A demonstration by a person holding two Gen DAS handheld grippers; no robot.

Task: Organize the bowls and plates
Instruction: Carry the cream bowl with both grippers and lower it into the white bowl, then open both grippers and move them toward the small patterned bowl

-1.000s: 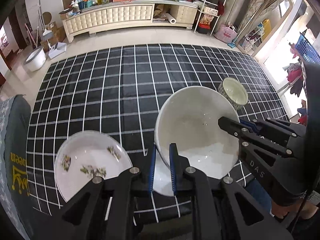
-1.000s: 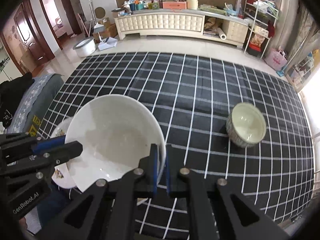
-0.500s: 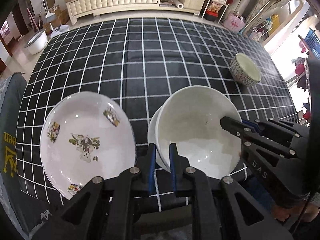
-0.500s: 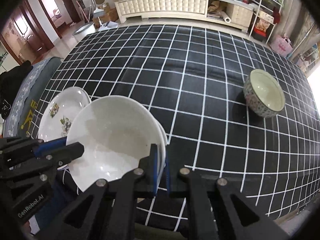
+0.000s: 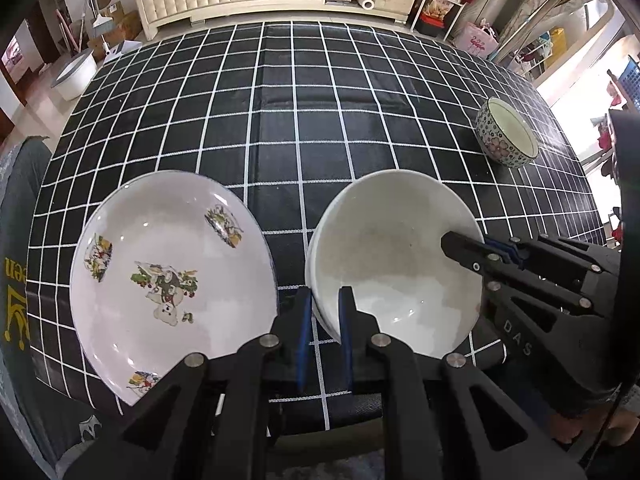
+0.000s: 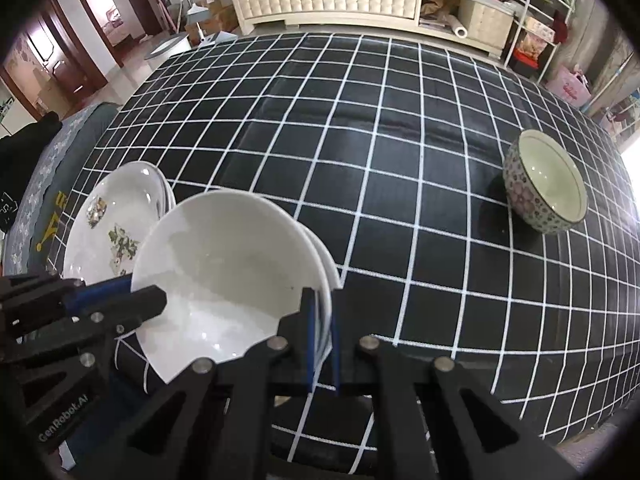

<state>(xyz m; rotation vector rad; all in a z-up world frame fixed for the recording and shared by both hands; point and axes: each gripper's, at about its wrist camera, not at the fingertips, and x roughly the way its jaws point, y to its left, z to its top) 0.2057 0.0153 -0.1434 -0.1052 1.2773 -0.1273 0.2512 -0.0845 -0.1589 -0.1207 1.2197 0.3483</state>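
Both hand-held grippers clamp opposite rims of the plain white ceramic bowl [image 5: 394, 268]: left hand-held gripper [image 5: 323, 300] on its near-left edge, right hand-held gripper [image 6: 320, 312] opposite. It sits low over the black white-gridded bench [image 5: 304, 120], beside the white floral-printed plate [image 5: 168, 276].

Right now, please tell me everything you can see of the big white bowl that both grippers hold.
The big white bowl is plain, glossy, ceramic-looking, wide and empty. It sits upright over the checked tablecloth, beside the decorated plate. The left gripper pinches its near rim; the right gripper pinches the opposite rim. A second white rim shows just under it, so it seems nested in another bowl.
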